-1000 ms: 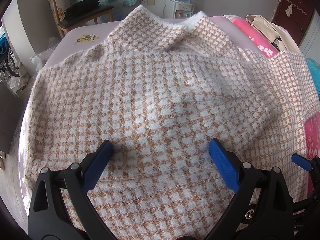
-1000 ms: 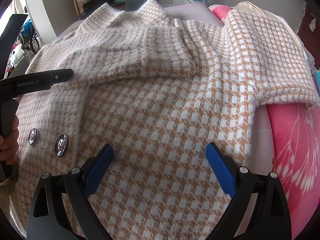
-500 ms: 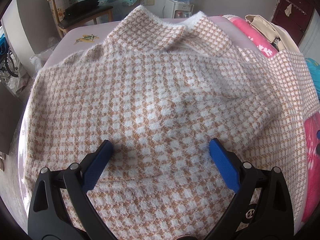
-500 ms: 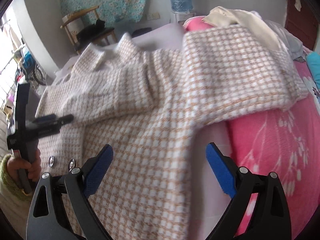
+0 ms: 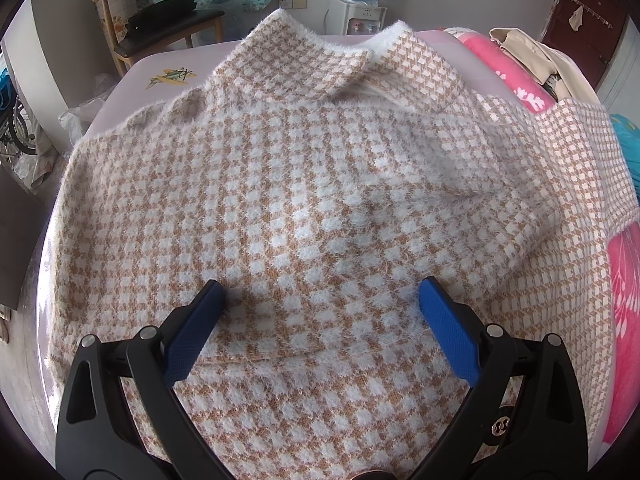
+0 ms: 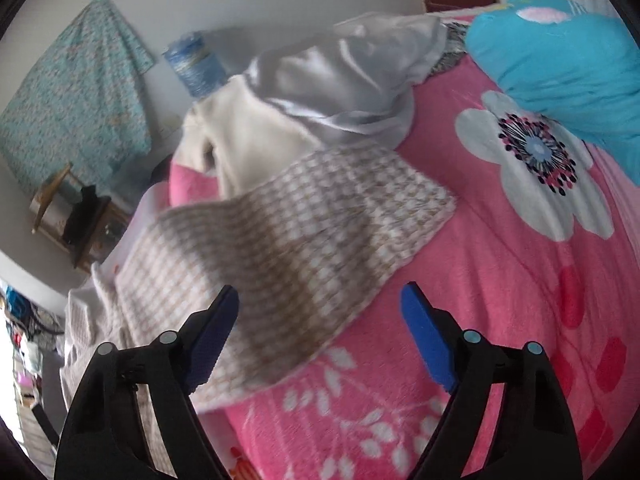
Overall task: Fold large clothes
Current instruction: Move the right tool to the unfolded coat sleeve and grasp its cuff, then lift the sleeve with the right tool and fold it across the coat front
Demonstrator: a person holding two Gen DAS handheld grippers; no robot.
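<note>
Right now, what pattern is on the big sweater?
The sweater has a tan-and-white houndstooth check, clearest in the left wrist view.

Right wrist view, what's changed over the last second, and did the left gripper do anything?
The right gripper swung off the checked coat's body toward its outstretched sleeve, over the pink floral blanket; the view also rolled. Its jaws are closing, with nothing gripped between them. The left gripper stayed put, open over the checked coat, which lies as before.
</note>
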